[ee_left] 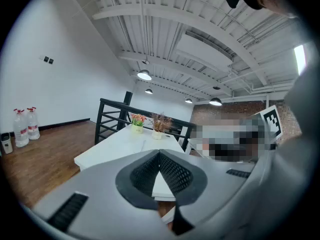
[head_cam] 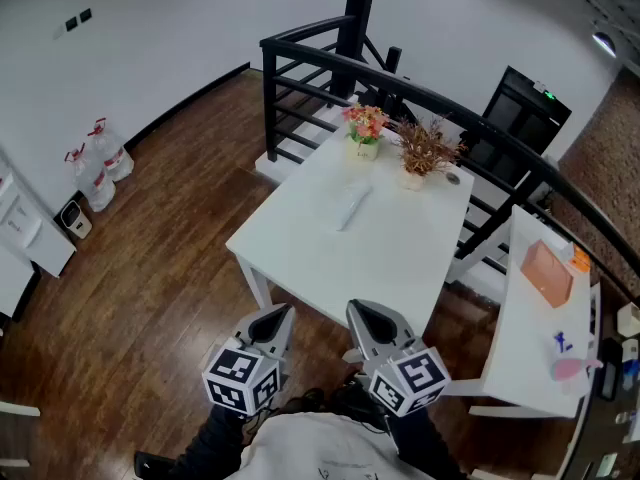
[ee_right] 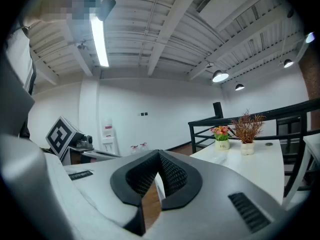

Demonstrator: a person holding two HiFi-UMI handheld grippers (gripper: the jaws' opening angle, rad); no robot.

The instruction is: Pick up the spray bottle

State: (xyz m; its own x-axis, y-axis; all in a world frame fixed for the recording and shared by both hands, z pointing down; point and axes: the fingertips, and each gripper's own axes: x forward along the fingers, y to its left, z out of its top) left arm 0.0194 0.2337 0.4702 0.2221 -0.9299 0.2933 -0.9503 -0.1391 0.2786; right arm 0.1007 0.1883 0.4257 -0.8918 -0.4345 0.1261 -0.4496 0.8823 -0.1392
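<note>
A pale, see-through long object, apparently the spray bottle [head_cam: 352, 208], lies flat near the middle of the white table [head_cam: 300, 253]. In the left gripper view it is only a faint streak [ee_left: 144, 144] on the tabletop. Both grippers hang short of the table's near edge, well apart from the bottle. My left gripper [head_cam: 276, 319] is shut with nothing held, its ribbed pads meeting at a point [ee_left: 159, 154]. My right gripper [head_cam: 362, 313] is likewise shut and empty [ee_right: 159, 154]. Each points toward the table.
A flower pot [head_cam: 365, 133] and a pot of dried plant [head_cam: 424, 154] stand at the table's far edge by a black railing [head_cam: 300, 68]. A white side table [head_cam: 520, 348] on the right bears an orange box [head_cam: 547, 271]. Water jugs [head_cam: 98, 163] stand by the left wall.
</note>
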